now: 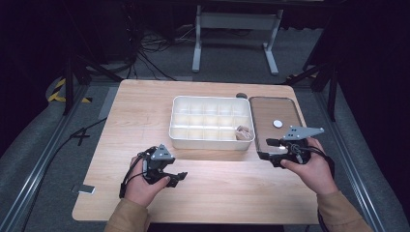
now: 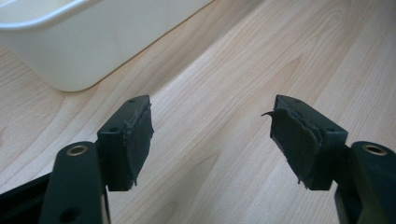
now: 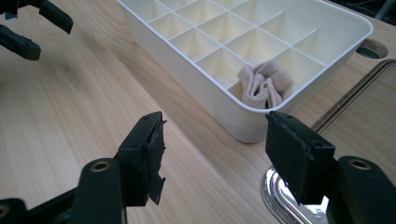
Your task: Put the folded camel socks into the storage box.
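A white box (image 1: 211, 122) divided into several compartments stands mid-table. A rolled beige cloth (image 1: 243, 133) lies in its near right corner compartment; the right gripper view has the same cloth (image 3: 265, 84) just past the box's wall (image 3: 210, 100). My left gripper (image 1: 180, 176) is open low over the bare wood in front of the box's near left corner, and its jaws (image 2: 210, 116) hold nothing. My right gripper (image 1: 267, 149) is open at the near left corner of a brown tray (image 1: 270, 111); nothing sits between its jaws (image 3: 215, 126).
A small white disc (image 1: 277, 123) lies on the tray, whose shiny rim (image 3: 280, 196) runs under my right jaw. A round cable hole (image 1: 241, 95) sits behind the box. Bare wood (image 1: 140, 111) spreads left of the box. Beyond the table are a stand and floor cables.
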Tool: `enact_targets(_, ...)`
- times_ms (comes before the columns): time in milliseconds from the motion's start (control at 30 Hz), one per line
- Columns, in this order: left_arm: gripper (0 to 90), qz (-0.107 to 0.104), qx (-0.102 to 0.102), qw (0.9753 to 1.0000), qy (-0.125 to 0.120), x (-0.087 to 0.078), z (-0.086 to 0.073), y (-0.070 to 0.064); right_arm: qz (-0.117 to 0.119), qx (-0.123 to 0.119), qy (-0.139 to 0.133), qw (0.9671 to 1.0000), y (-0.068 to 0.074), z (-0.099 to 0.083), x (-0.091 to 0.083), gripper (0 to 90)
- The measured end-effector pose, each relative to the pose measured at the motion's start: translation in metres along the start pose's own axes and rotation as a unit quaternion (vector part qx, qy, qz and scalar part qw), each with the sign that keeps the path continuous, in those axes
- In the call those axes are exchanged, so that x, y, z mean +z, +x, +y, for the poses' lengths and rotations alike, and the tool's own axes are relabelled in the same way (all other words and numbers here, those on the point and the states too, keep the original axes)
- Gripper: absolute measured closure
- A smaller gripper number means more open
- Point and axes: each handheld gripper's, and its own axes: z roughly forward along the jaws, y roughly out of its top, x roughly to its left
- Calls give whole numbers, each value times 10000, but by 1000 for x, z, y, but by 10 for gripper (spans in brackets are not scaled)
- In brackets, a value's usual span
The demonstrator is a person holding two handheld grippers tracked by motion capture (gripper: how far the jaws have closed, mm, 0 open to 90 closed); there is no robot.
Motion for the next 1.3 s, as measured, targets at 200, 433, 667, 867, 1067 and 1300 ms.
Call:
enact_targets(200,289,-23,97,9999,87,-1,-1,2,318,1,-15,9995,13,-10,1,331)
enact_targets(433,299,167,-44,9997,180,-5,-1,3,352,-5,-30,9994,19,-14,-2,335)
enact_targets(667,281,69,88,9997,212,-3,-1,3,582,-212,294,9976,28,-37,18,333)
enact_targets(867,277,21,62,9995,298,0,-2,3,776,-482,272,9954,36,-48,28,332)
enact_targets(1067,259,-24,99,9993,346,3,-3,3,862,-578,385,9939,42,-58,41,333)
enact_targets(1300,247,-53,178,9985,511,9,-3,2,819,-596,531,9934,46,-76,57,337)
